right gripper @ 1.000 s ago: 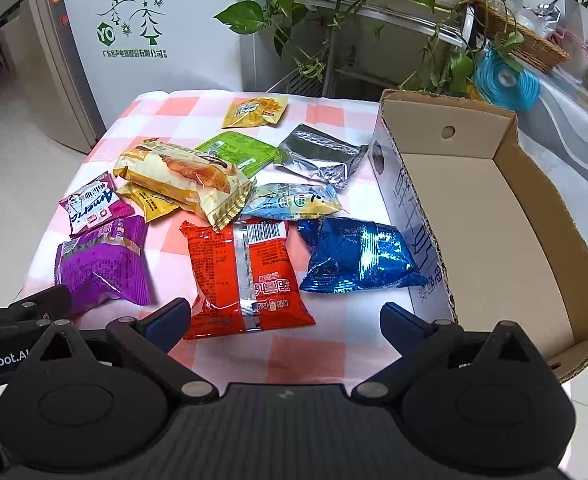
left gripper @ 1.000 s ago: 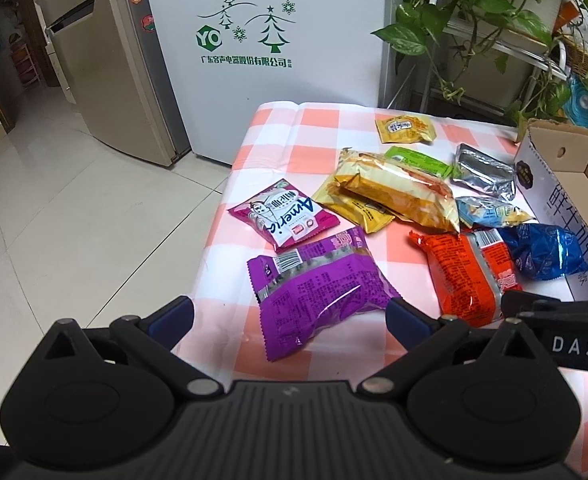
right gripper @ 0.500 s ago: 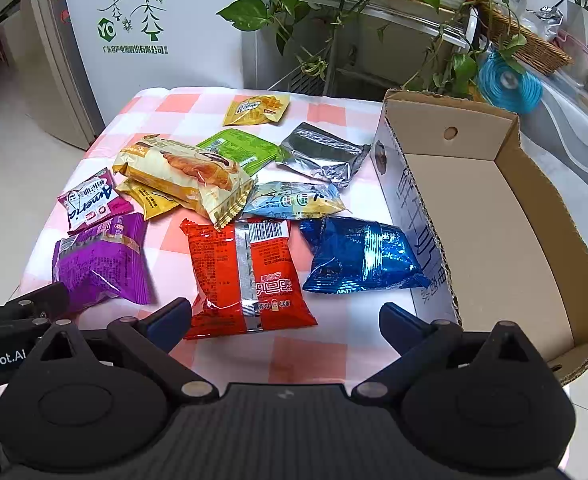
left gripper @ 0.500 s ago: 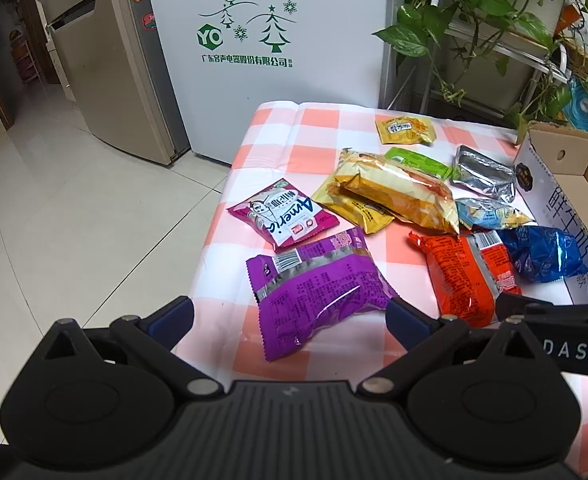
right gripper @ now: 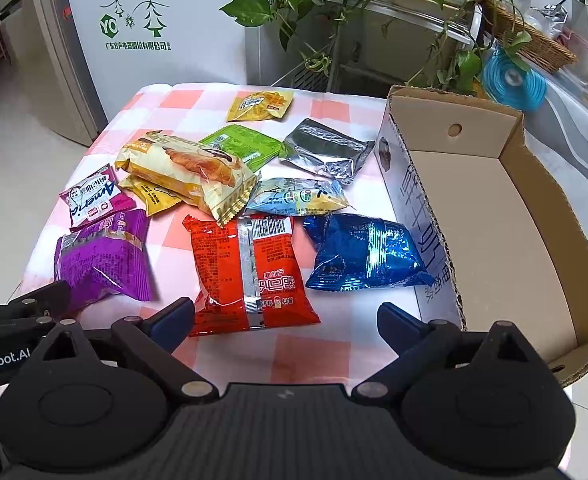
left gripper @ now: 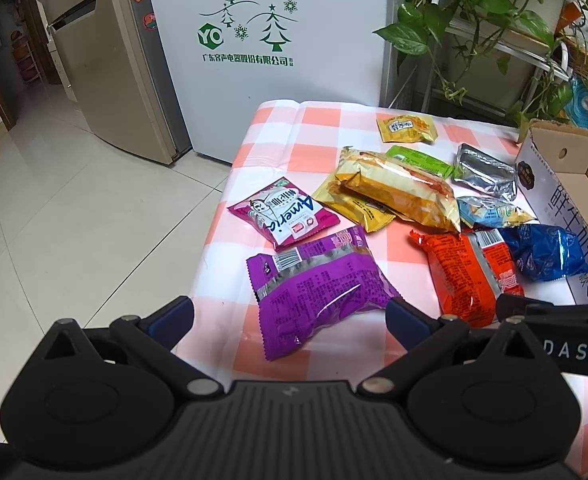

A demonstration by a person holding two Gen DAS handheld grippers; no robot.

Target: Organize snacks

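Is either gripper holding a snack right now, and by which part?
Neither. The left gripper and right gripper are both open and empty, above the purple packet and red packet.

Both views are bright and evenly lit, with soft, faint shadows. Glare streaks the blue packet (right gripper: 363, 254) and silver packet (right gripper: 327, 152) (foil catches light most). Fisheye distortion bends the white cabinet (left gripper: 270, 52) edges; focus is sharp throughout.

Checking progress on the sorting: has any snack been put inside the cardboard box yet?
No: the cardboard box shows only its bare floor, and packets like the blue packet lie outside on the tablecloth.
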